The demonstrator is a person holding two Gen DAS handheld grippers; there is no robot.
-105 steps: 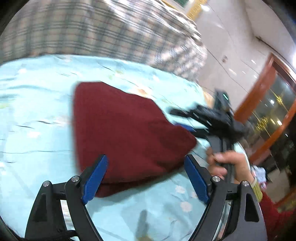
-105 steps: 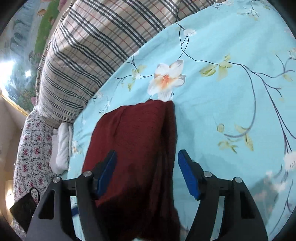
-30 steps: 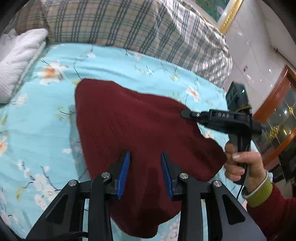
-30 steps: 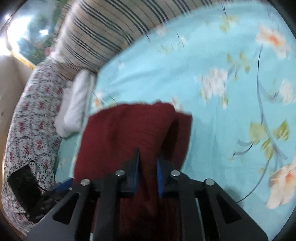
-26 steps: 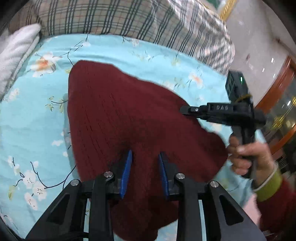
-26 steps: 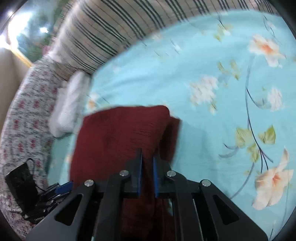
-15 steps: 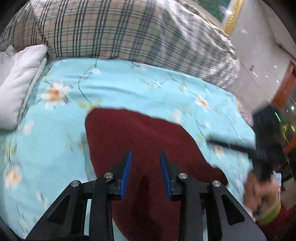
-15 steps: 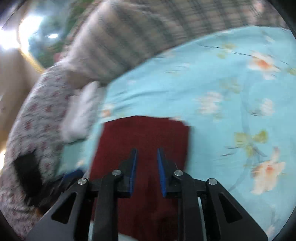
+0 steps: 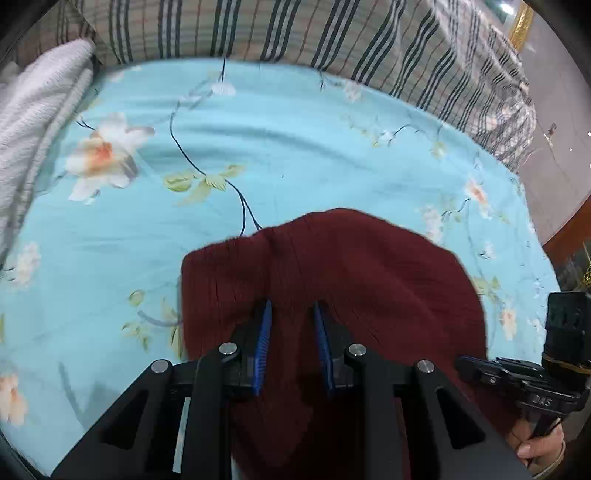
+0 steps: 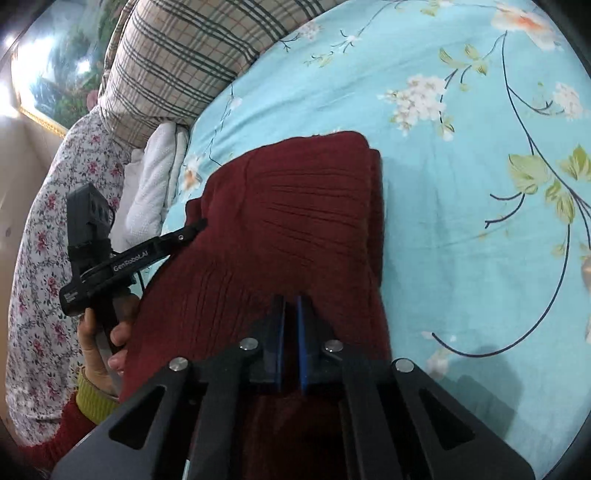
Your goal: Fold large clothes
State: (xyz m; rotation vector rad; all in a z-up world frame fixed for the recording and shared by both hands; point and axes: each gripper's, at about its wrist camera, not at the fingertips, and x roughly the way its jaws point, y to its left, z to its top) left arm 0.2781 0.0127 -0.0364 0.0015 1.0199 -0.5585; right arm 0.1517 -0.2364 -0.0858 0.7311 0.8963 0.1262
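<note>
A folded dark red knit sweater lies on the light blue flowered bedsheet. My left gripper is shut on the sweater's near edge, with fabric bunched between its blue pads. In the right wrist view the sweater shows stacked layers, and my right gripper is shut on its near edge, pads almost touching. The left gripper also shows in the right wrist view, biting the sweater's left edge. The right gripper's body shows at the lower right of the left wrist view.
A plaid pillow lies along the head of the bed. A folded white towel sits at the left. A floral cover borders the bed in the right wrist view. A wooden door frame stands at the right.
Both grippers went from wide open to shut on the sweater's edges. Since then the sweater has been drawn toward me, so more bare sheet shows beyond it.
</note>
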